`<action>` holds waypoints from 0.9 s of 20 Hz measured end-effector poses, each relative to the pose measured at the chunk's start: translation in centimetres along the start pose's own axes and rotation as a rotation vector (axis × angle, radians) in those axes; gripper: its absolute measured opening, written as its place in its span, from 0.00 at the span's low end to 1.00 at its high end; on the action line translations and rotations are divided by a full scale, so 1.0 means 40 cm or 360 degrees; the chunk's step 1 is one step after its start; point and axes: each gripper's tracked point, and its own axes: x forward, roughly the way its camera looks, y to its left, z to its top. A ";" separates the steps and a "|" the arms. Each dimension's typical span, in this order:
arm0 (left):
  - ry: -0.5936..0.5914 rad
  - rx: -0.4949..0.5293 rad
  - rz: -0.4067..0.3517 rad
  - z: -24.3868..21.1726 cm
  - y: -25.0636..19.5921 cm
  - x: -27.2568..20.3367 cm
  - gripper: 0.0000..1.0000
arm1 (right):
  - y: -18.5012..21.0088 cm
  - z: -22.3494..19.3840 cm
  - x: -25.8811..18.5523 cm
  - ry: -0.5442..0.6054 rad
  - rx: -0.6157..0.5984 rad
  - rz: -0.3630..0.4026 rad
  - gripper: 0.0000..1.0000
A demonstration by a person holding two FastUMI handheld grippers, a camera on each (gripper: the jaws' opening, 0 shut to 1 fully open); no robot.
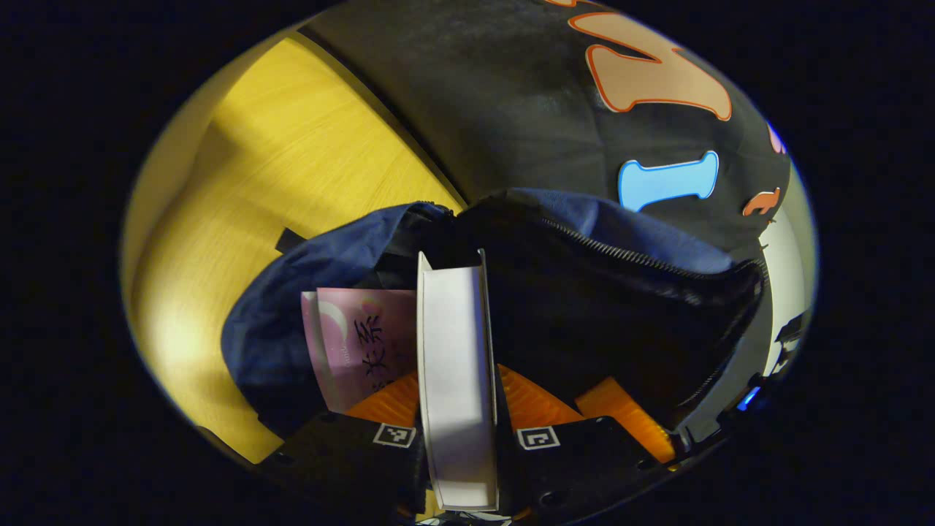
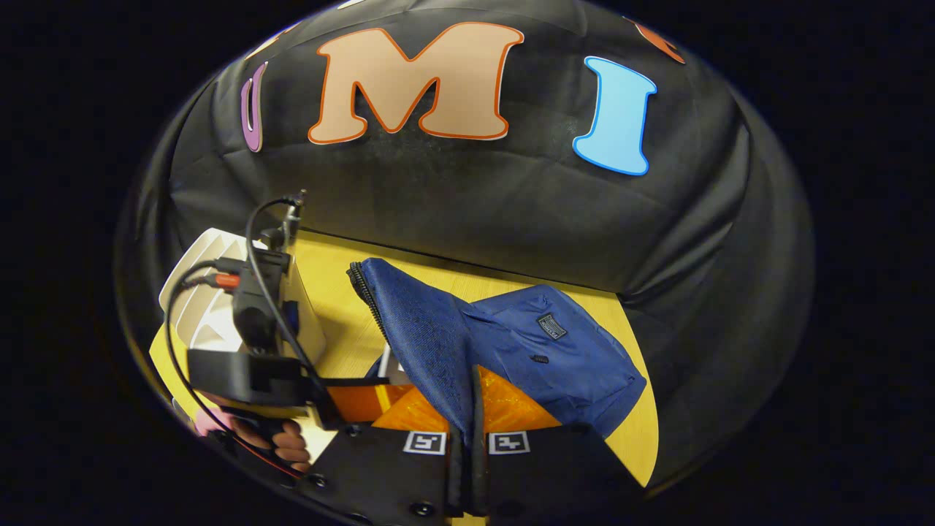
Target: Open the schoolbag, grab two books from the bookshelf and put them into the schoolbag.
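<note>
Over yellow table (image 1: 292, 168), left claw (image 1: 456, 409) clamps white book (image 1: 454, 365), right claw (image 2: 467, 431) pinches schoolbag (image 2: 511, 343) flap.

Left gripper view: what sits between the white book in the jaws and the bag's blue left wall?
A pink book, already standing in the bag, lies between them in the left gripper view, beside the white book.
</note>
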 end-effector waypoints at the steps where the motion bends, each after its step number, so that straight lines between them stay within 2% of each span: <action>1: 0.0000 0.0042 -0.0012 0.000 0.001 0.016 0.37 | -0.002 -0.002 0.000 0.0003 0.0000 -0.0006 0.07; 3: 0.0002 0.0115 -0.0017 0.002 0.006 0.037 0.37 | -0.008 0.000 0.003 0.0005 0.0010 -0.0017 0.07; 4: 0.0018 0.0138 0.0013 0.000 0.019 0.039 0.41 | -0.012 0.001 0.006 0.0007 0.0014 -0.0018 0.07; 7: 0.0062 0.0171 0.0131 -0.002 0.054 0.044 0.60 | -0.016 0.000 0.007 0.0007 0.0030 -0.0021 0.07; 8: 0.0068 0.0184 0.0172 -0.005 0.063 0.031 0.57 | -0.018 -0.001 0.008 0.0008 0.0038 -0.0022 0.07; 9: 0.0072 0.0216 0.0213 -0.006 0.074 0.017 0.67 | -0.020 0.000 0.008 0.0010 0.0045 -0.0020 0.07; 11: 0.0055 0.0291 0.0263 -0.004 0.079 -0.018 0.75 | -0.023 0.000 0.008 0.0010 0.0045 -0.0019 0.07; 13: 0.0007 0.0443 0.0346 0.018 0.079 -0.077 0.92 | -0.023 0.000 0.007 0.0012 0.0046 -0.0015 0.07; 14: -0.0029 0.0521 0.0367 0.030 0.065 -0.110 0.96 | -0.024 -0.002 0.008 0.0014 0.0051 -0.0012 0.07; 17: -0.0107 0.0727 0.0418 0.059 0.019 -0.224 0.96 | -0.024 -0.006 0.002 0.0022 0.0046 -0.0004 0.08; 18: -0.0125 0.0770 0.0442 0.072 0.014 -0.263 0.92 | -0.022 -0.009 0.000 0.0019 0.0047 0.0001 0.08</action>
